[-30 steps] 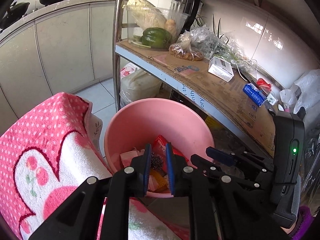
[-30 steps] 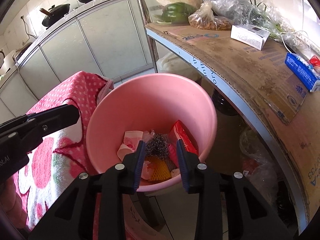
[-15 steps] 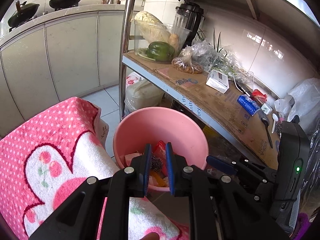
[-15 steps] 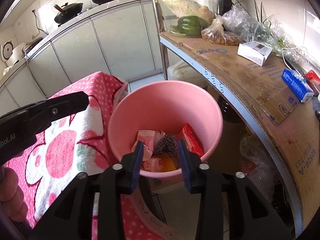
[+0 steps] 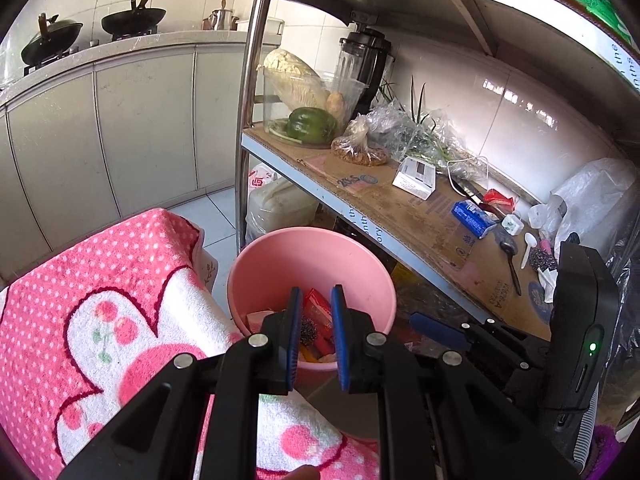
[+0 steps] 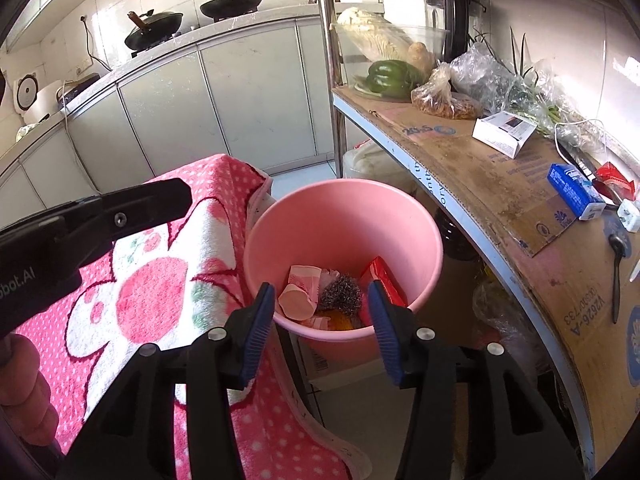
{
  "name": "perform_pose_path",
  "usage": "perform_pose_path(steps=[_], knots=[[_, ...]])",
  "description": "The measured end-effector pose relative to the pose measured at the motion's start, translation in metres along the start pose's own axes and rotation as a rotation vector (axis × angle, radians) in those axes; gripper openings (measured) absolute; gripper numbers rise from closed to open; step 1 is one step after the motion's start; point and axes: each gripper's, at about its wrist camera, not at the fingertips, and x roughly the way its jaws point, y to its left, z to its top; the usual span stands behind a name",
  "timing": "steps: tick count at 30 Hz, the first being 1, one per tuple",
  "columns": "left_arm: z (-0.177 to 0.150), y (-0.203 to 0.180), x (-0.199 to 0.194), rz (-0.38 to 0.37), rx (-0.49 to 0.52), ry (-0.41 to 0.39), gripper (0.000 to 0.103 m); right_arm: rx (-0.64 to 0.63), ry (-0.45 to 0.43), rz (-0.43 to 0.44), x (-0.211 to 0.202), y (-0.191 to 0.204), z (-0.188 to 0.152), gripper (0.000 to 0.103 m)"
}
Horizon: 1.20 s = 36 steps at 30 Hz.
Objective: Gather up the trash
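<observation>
Both grippers pulled back from pink bucket point(image 6: 344, 216), right gripper point(image 6: 322, 320) now spread wide, left gripper point(image 5: 313, 334) slightly apart, both empty

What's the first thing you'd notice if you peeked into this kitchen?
The big pink bucket on the floor beside the metal shelf, with a steel scrubber and red packet inside. Left of it lies a bright pink dotted towel.

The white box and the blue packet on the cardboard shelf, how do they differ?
The white box is larger and lies nearer the vegetable container; the blue packet is slimmer and lies farther along, beside the white plug. The white box has a dark printed panel; the blue packet has white ends. Both lie flat on the cardboard.
</observation>
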Motion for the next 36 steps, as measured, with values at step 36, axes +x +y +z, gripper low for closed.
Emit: perform_pose_path(steps=[36], knots=[[-0.056,0.020,-0.082,0.018,-0.122,-0.060,0.014,-0.003,-0.044,-0.073,-0.052,0.056,-0.044,0.058]])
